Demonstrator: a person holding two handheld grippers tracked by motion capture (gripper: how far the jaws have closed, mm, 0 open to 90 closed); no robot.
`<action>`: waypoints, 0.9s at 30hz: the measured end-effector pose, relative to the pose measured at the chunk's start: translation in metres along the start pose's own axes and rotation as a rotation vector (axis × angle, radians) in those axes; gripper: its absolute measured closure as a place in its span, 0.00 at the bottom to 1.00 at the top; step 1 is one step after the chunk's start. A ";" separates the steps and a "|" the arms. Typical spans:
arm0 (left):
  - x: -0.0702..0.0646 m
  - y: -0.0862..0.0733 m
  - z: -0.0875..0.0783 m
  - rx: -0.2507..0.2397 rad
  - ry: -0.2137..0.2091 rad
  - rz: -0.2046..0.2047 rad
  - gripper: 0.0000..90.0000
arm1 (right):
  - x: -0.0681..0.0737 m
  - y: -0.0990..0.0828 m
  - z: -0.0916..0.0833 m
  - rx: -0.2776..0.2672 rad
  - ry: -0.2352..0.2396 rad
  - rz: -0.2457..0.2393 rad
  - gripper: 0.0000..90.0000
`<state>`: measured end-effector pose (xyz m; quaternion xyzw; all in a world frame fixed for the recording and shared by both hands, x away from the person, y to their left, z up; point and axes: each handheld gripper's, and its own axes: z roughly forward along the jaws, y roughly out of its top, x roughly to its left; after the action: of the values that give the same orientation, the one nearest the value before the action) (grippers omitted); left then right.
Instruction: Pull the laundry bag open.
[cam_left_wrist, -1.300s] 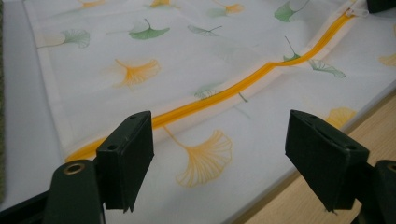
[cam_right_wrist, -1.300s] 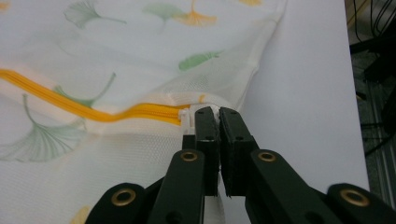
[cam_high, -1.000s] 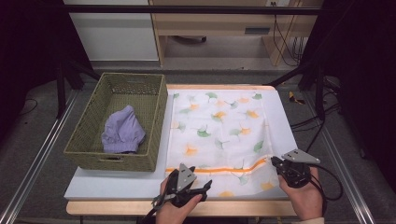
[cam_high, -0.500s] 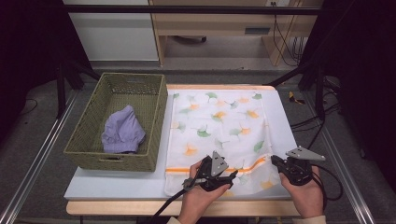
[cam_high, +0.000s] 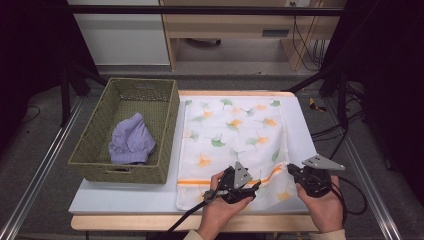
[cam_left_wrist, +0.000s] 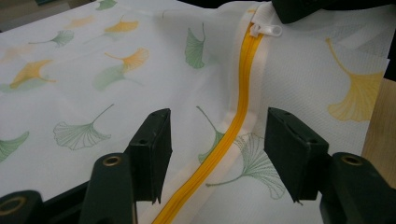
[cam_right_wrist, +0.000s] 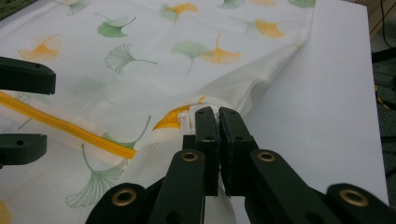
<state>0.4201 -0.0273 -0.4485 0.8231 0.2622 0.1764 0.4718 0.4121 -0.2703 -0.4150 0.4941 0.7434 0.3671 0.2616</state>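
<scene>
The white laundry bag (cam_high: 235, 145) printed with ginkgo leaves lies flat on the white table (cam_high: 125, 197), its near edge close to the table's near rim and its left edge just beside the woven basket (cam_high: 125, 131), which holds a lilac cloth (cam_high: 131, 141). Bare table lies to the right of the bag and at the near left. The right gripper (cam_right_wrist: 218, 116), at the bag's near right corner, has its jaws pressed together on the fabric at the end of the orange zipper (cam_left_wrist: 233, 126), beside the white zipper pull (cam_left_wrist: 266, 31). The left gripper (cam_left_wrist: 217, 140) hovers with its jaws half apart, straddling the zipper without pressing it; they have just been closing. Since a second ago it has slid right along the zipper from the bag's near left corner, while the right gripper has kept its place.
</scene>
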 end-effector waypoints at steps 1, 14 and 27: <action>0.000 0.001 0.000 -0.005 -0.003 0.000 0.46 | 0.001 0.002 -0.001 -0.003 -0.002 0.002 0.97; -0.005 0.006 0.004 -0.033 -0.021 -0.001 0.52 | 0.012 0.016 0.002 0.019 -0.009 -0.034 0.97; -0.019 0.013 0.009 -0.061 -0.017 0.038 0.65 | 0.030 0.024 0.000 0.016 -0.004 -0.085 0.97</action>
<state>0.4132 -0.0504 -0.4429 0.8145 0.2370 0.1866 0.4956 0.4134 -0.2367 -0.3962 0.4649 0.7660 0.3490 0.2744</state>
